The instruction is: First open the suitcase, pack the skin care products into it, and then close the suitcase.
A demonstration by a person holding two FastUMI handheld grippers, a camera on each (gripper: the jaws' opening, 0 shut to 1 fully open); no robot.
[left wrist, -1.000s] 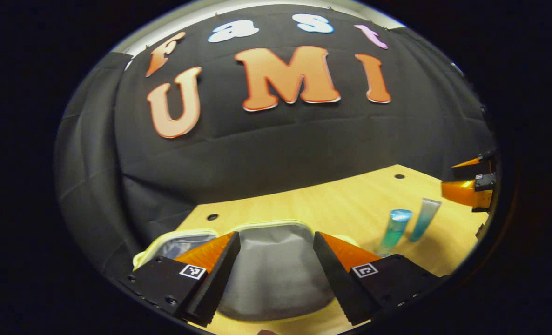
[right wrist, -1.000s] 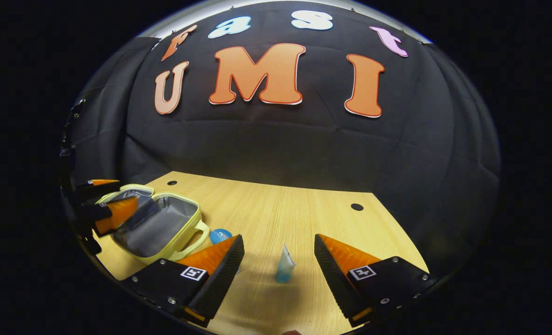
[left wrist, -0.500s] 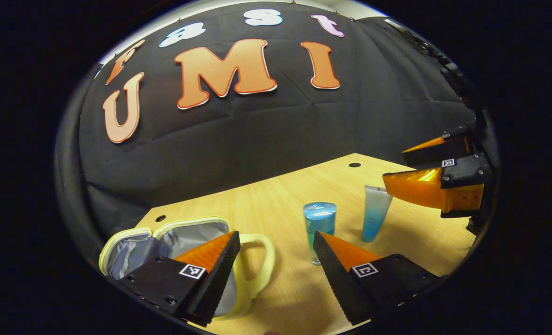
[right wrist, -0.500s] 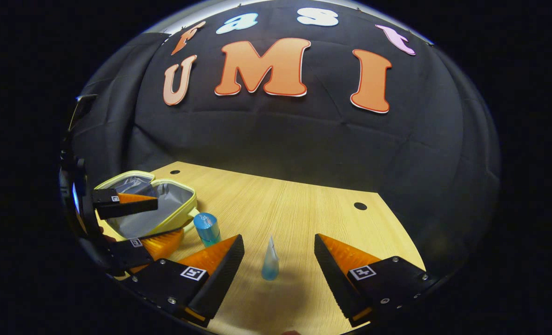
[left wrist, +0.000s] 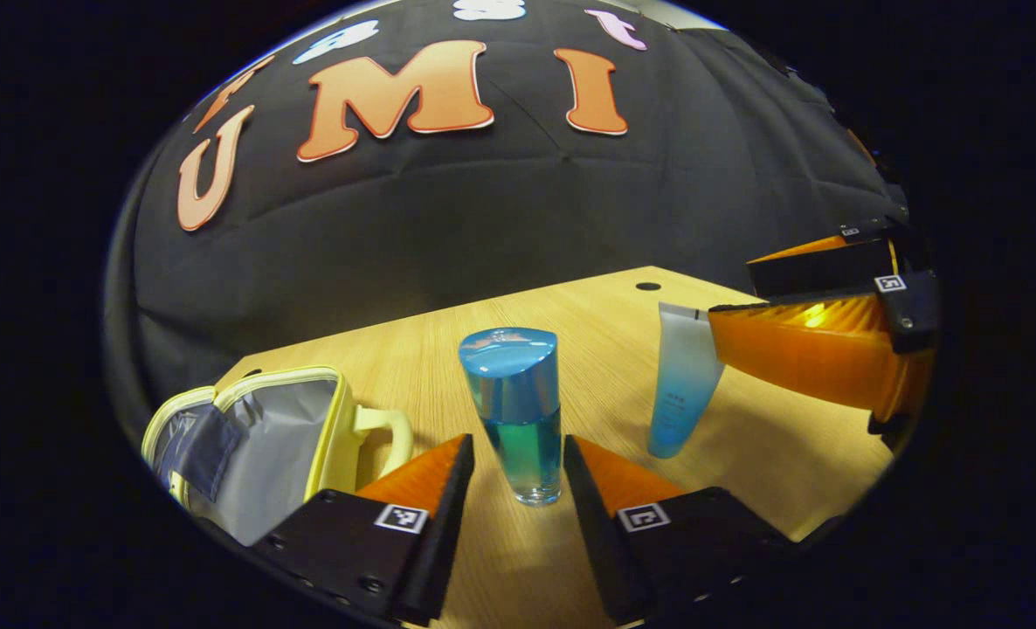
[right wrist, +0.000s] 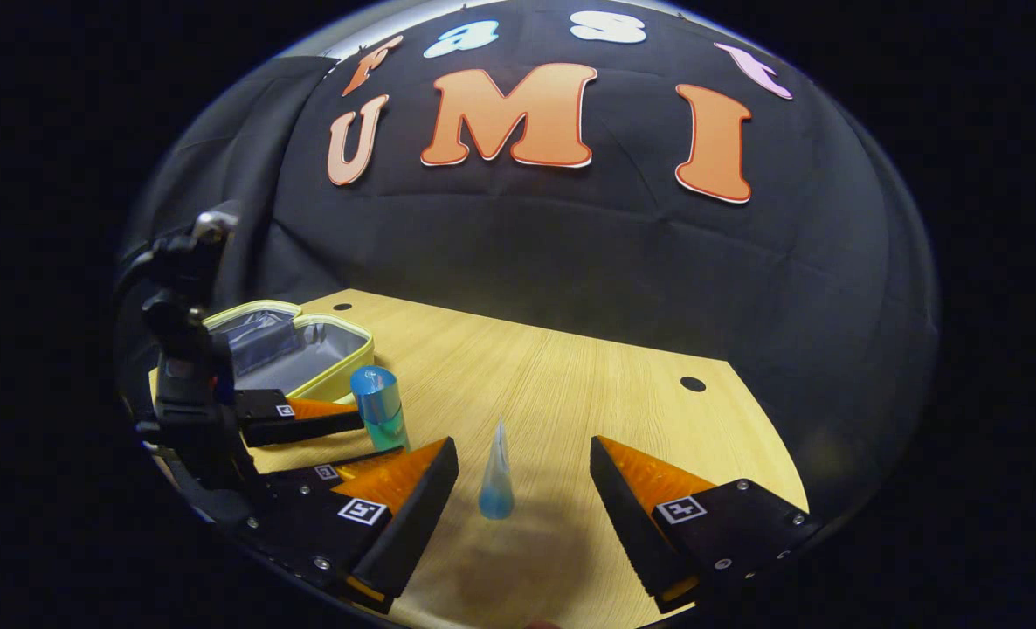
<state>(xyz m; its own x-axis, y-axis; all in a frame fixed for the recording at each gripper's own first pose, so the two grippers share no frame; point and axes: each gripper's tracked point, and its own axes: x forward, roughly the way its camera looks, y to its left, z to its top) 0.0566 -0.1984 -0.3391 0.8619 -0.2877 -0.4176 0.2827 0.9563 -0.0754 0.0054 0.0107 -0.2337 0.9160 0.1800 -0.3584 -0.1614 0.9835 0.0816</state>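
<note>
Left gripper (left wrist: 518, 450) fingers straddle upright blue bottle (left wrist: 514, 411), narrow gap, not touching. Right gripper (right wrist: 524, 454) spread wide around standing tube (right wrist: 495, 476). Suitcase (left wrist: 256, 437) lies open on table (left wrist: 570, 314).

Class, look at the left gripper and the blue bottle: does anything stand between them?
Nothing visible does. The blue bottle stands upright on the table straight ahead of the open left gripper, near its fingertips, untouched.
</note>
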